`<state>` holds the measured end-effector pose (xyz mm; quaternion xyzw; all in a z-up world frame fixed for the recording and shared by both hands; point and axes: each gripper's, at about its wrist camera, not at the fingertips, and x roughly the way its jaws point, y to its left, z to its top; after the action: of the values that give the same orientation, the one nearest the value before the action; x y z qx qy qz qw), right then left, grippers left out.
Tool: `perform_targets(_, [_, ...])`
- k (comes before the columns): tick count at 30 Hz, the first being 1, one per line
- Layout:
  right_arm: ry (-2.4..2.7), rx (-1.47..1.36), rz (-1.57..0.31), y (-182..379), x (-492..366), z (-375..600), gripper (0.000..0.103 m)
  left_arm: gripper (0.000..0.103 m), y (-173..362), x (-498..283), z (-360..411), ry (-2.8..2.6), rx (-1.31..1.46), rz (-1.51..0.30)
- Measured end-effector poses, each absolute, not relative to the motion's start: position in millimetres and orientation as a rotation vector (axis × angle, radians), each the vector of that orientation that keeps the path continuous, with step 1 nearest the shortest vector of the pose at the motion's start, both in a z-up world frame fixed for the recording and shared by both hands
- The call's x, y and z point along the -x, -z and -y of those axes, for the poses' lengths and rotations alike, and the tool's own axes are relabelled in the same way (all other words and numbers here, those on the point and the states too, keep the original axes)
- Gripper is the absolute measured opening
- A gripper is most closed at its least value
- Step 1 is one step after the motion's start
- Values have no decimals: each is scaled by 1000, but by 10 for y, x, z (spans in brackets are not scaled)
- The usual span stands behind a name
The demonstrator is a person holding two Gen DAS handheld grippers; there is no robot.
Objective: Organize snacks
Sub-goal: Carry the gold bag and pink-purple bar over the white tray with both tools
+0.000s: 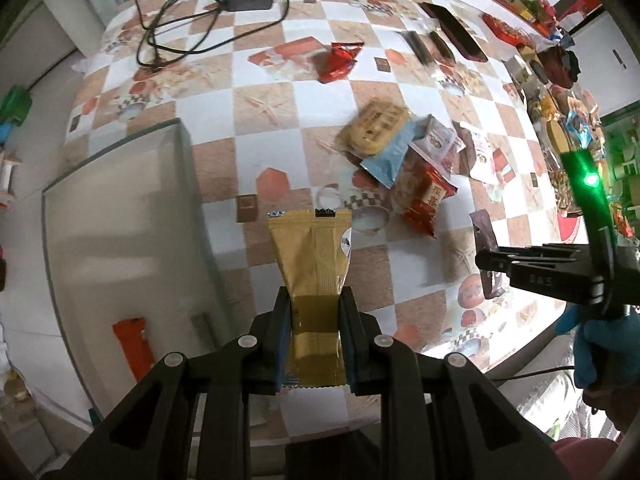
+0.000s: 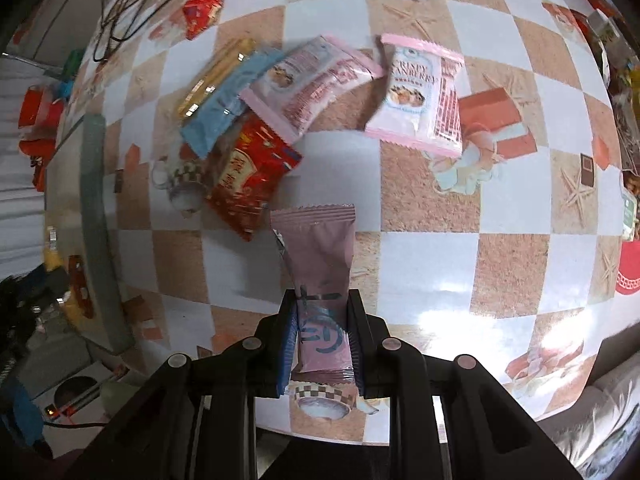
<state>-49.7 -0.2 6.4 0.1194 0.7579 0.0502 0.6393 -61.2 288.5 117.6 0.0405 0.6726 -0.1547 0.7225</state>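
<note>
Left wrist view: gold snack packet [image 1: 310, 264], long axis in line with the fingers, hangs clamped in the left gripper [image 1: 314, 344] just right of the clear glass container [image 1: 120, 220]; right gripper [image 2: 322, 344] clamps a mauve packet [image 2: 318, 256], farther off

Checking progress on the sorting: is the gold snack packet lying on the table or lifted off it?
Lifted. The gold packet is pinched in the left gripper, hanging clear above the checkered table.
</note>
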Motion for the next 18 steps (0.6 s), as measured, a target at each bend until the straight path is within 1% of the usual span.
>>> perform_targets(3, [-113,-271,-1736,33,470,-46,25,24,-1229,606,-2957,324,-84,-1473])
perform_targets(9, [-154,-241,-1719,-39,338,-259,25,24,-1298,598,-3141,290,-58,-1464])
perform_targets(11, [-114,-183,-1720,-20,299,-262,25,24,-1331,606,-3208,278,-47,-1455])
perform_targets(12, [-96,-159,-1727,-97,409,-269,30,24,-1346,610,-3237,272,-45,-1451])
perform_targets(13, [-83,-150,-1737,-67,438,-257,53,24,-1364,616,-3268,265,-43,-1446])
perform_targets(14, [-65,-137,-1740,-36,430,-238,68,24,-1381,623,-3300,258,-42,-1441])
perform_targets(15, [-59,-122,-1730,-31,423,-235,79,24,-1401,634,-3341,248,-43,-1436])
perform_targets(18, [-80,-104,-1738,141,398,-358,78,24,-1442,670,-3461,217,-47,-1431])
